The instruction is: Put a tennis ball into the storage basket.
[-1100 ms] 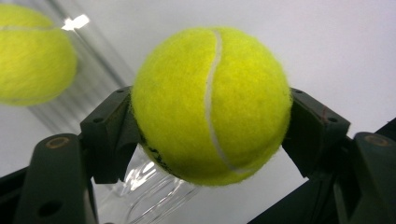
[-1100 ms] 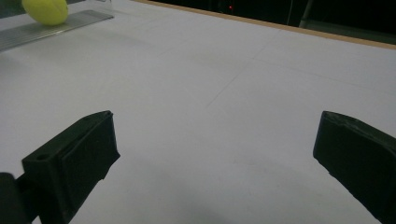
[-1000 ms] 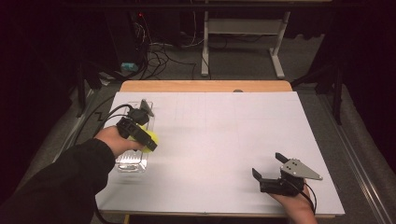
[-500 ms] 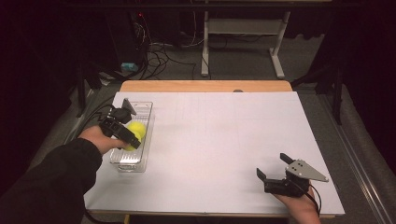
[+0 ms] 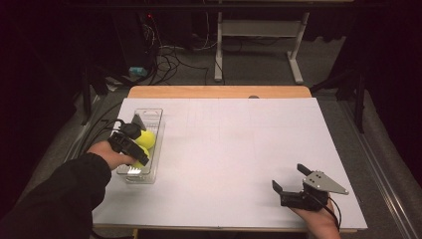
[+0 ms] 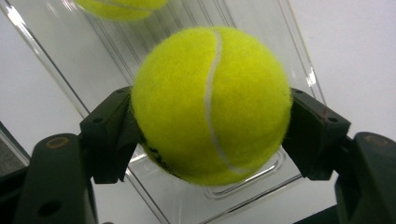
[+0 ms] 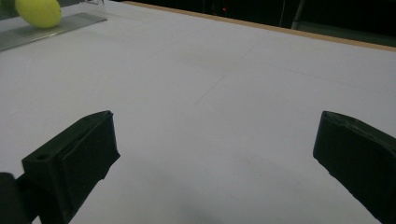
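My left gripper (image 6: 210, 121) is shut on a yellow tennis ball (image 6: 210, 102), one black jaw pressed to each side of it. It holds the ball low over a clear plastic tray (image 6: 84, 51). A second tennis ball (image 6: 121, 5) lies farther along that tray. In the high view, the left gripper (image 5: 141, 145) and its ball (image 5: 146, 138) are over the middle of the tray (image 5: 140, 178) at the table's left side. My right gripper (image 5: 289, 177) rests near the front right edge, jaws wide open around bare white surface (image 7: 215, 140).
A white sheet (image 5: 234, 149) covers the table, with a wooden strip (image 5: 219, 91) along the far edge. Cables (image 5: 99, 129) trail off the left side. A desk frame (image 5: 254, 45) and wires stand on the dark floor beyond. From the right gripper view a tennis ball (image 7: 38, 11) is seen far off.
My left gripper has carried the ball leftward from beside the tray's right wall to over the tray. The right gripper has hardly moved.
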Motion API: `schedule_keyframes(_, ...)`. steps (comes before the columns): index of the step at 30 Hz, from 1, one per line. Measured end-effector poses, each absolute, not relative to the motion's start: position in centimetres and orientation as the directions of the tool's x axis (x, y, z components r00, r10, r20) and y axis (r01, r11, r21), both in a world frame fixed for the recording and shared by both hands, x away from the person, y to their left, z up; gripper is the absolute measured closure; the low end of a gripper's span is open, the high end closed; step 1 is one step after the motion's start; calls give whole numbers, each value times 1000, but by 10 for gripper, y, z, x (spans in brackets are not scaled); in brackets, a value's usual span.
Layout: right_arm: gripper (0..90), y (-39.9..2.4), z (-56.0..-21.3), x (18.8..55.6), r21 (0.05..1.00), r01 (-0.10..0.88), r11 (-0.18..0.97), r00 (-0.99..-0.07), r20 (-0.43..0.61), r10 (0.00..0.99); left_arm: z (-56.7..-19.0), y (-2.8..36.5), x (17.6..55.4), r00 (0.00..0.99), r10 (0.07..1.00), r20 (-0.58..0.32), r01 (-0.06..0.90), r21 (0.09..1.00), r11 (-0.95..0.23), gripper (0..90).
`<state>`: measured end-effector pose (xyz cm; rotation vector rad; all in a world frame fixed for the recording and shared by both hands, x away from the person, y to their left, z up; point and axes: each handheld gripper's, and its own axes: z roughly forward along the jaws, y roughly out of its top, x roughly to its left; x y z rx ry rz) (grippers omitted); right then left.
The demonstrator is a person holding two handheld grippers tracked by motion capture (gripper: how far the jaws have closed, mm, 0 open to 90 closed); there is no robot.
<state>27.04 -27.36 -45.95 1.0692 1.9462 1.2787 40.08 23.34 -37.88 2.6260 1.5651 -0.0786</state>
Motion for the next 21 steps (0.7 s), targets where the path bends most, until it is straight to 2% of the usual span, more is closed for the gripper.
schedule_keyframes(10,0,-271,-460,270,923,310,230,-522,-37,852,-379,232,401,474,877,-81,881,54,-471,259)
schedule_keyframes(15,0,-272,-459,270,924,305,229,-520,-40,853,-364,230,400,488,868,-84,871,100,-480,55)
schedule_keyframes(21,0,-273,-459,270,925,303,229,-519,-41,854,-356,215,395,547,832,-95,835,127,-535,5)
